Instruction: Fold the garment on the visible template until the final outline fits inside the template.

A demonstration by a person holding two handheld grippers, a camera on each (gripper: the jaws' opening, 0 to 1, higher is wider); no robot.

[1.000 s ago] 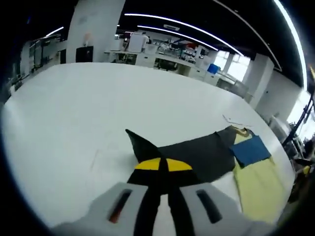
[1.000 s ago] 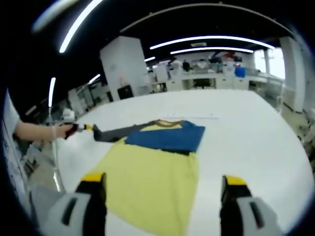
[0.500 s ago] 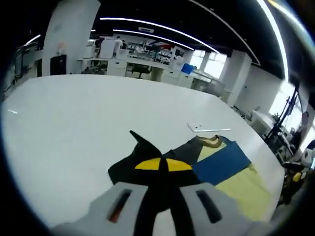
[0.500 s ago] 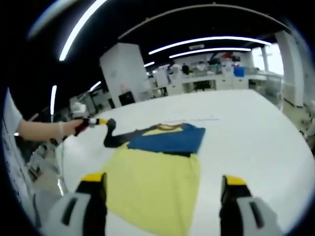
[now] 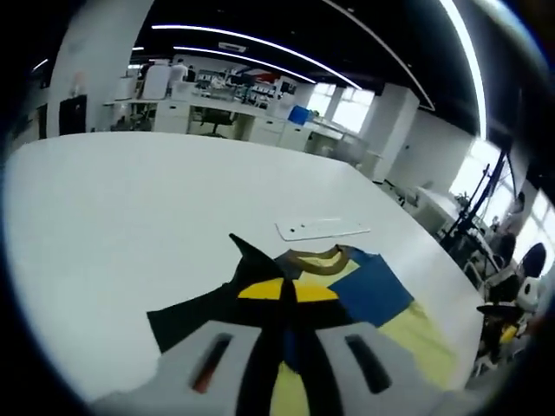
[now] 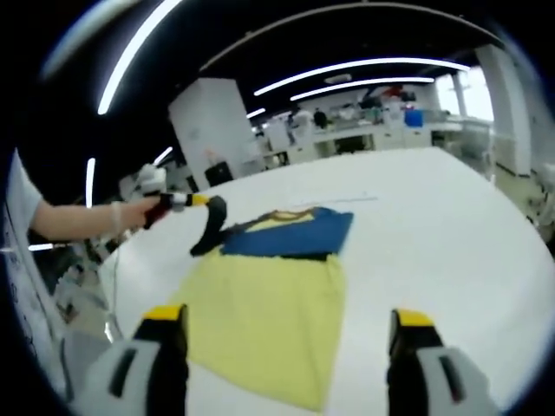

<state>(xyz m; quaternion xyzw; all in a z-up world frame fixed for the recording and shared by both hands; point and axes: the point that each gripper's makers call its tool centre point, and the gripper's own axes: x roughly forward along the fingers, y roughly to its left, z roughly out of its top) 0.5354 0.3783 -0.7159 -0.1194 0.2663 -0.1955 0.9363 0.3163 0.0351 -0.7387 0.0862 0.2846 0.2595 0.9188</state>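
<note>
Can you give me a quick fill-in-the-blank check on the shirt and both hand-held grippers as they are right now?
1. The left hand-held gripper is shut on the shirt's dark ____.
2. The right hand-held gripper is ____, holding nothing.
3. The shirt has a yellow body, and the panel folded across its chest is ____.
4. The shirt lies on a ____ table.

Missing words: sleeve; open; blue; white

The shirt point(image 6: 264, 303) is yellow with a blue sleeve point(image 6: 290, 237) and a dark grey sleeve point(image 5: 195, 312). The desk point(image 5: 130, 199) is white.
</note>
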